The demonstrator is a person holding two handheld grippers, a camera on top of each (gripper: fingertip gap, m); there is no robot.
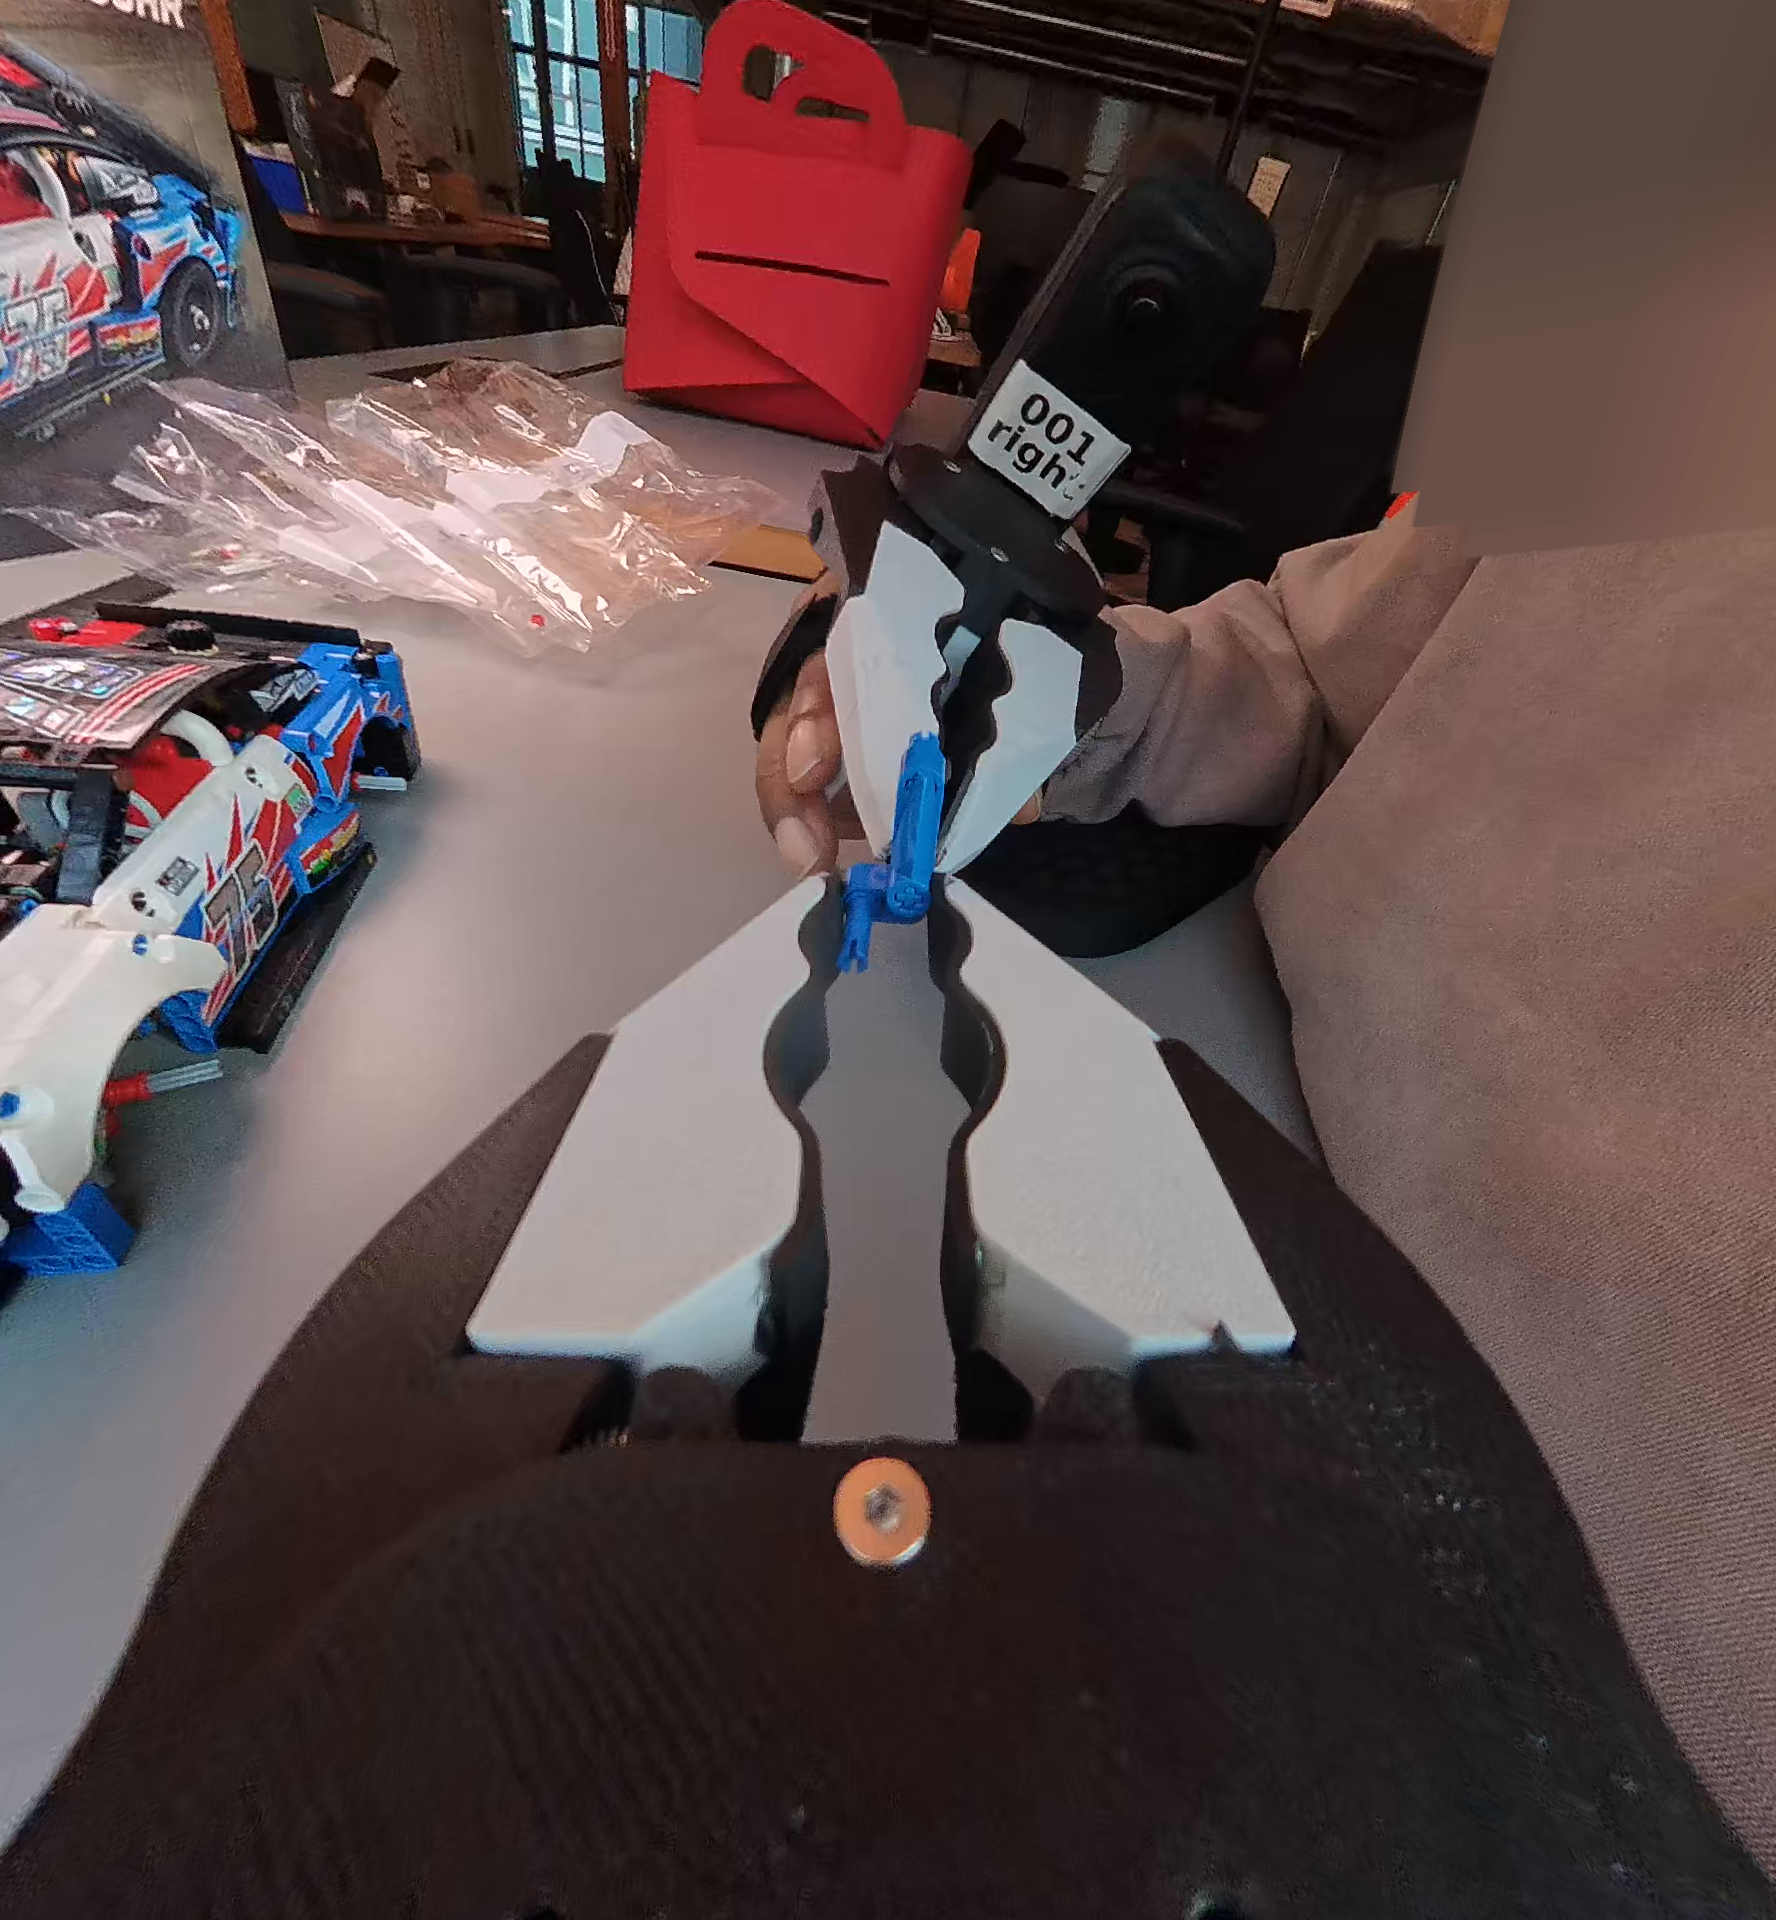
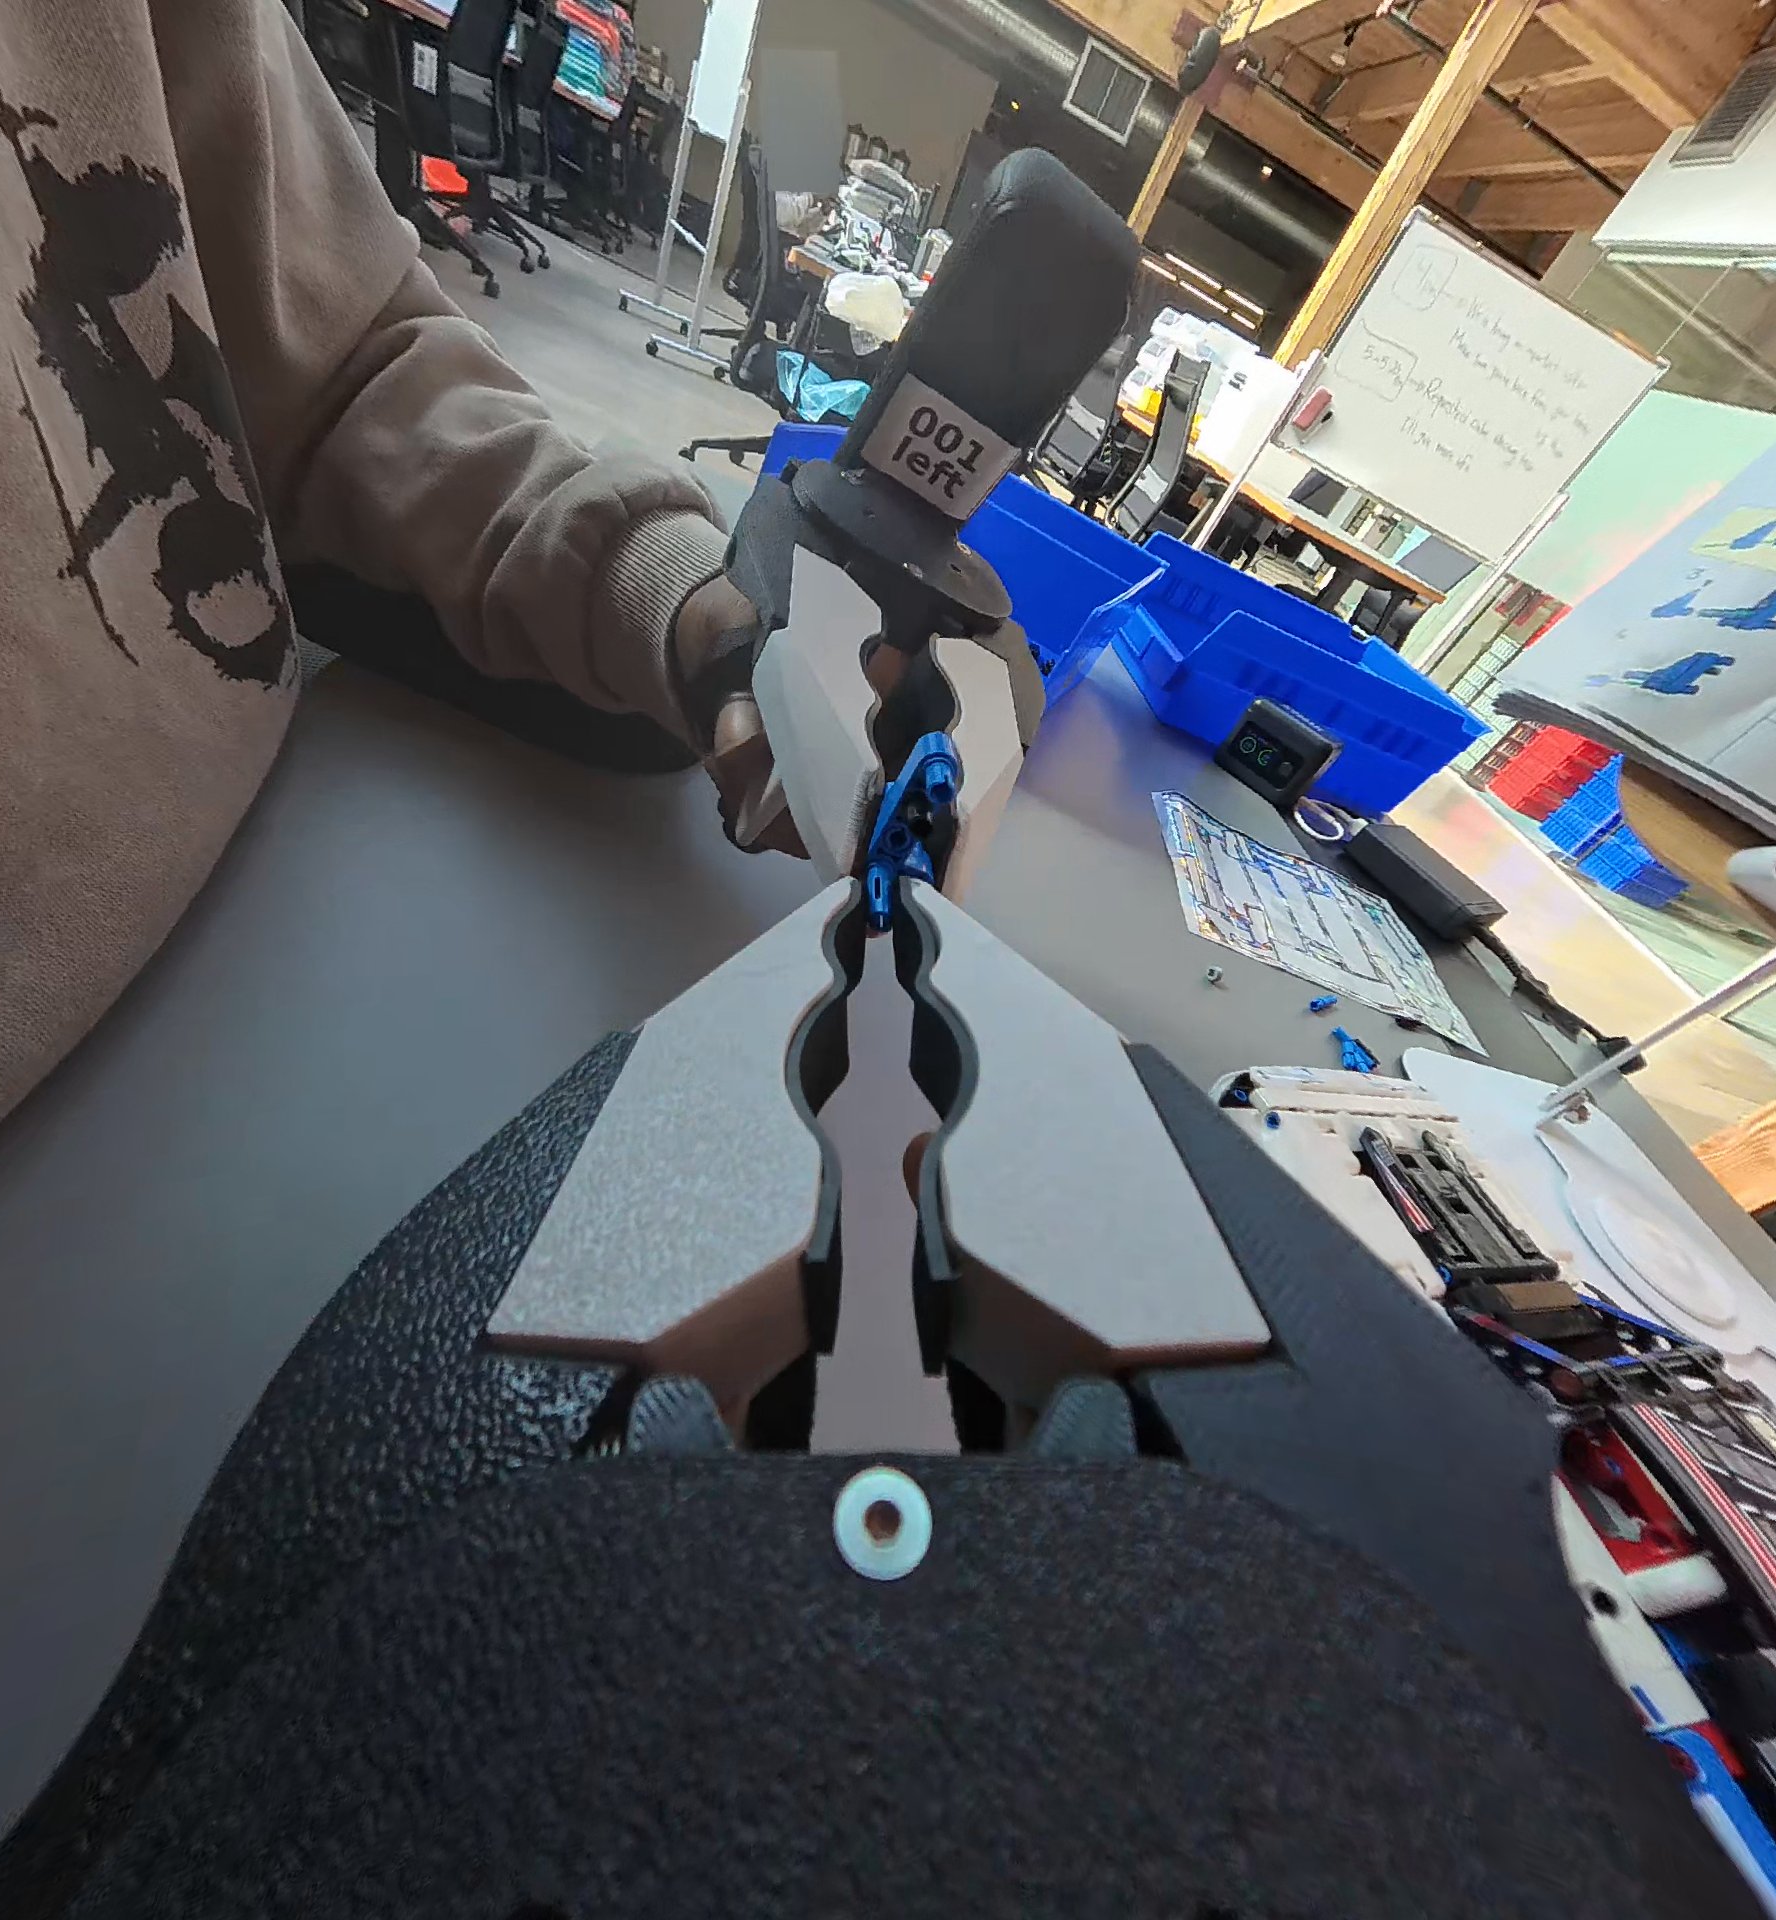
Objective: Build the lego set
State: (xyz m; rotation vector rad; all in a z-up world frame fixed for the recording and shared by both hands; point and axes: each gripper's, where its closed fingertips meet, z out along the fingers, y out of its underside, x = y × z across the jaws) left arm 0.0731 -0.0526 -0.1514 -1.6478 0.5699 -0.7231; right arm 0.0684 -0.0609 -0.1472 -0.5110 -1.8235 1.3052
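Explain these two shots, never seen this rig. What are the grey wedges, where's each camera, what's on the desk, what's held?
No robot here: a person holds a hand-held pincer tool in each hand, each with a wide-angle camera looking along its two grey fingers. The big wedges at the bottom of each picture are that camera's own tool.

In the left wrist view, the left tool is near and the right tool faces it. The right wrist view is the reverse: right tool near, left tool opposite.

The tips meet on small blue lego parts, held above the grey table, each tool pinching one end.

On the table: a partly built lego car, clear plastic bags, a red bag, blue bins and a sticker sheet.
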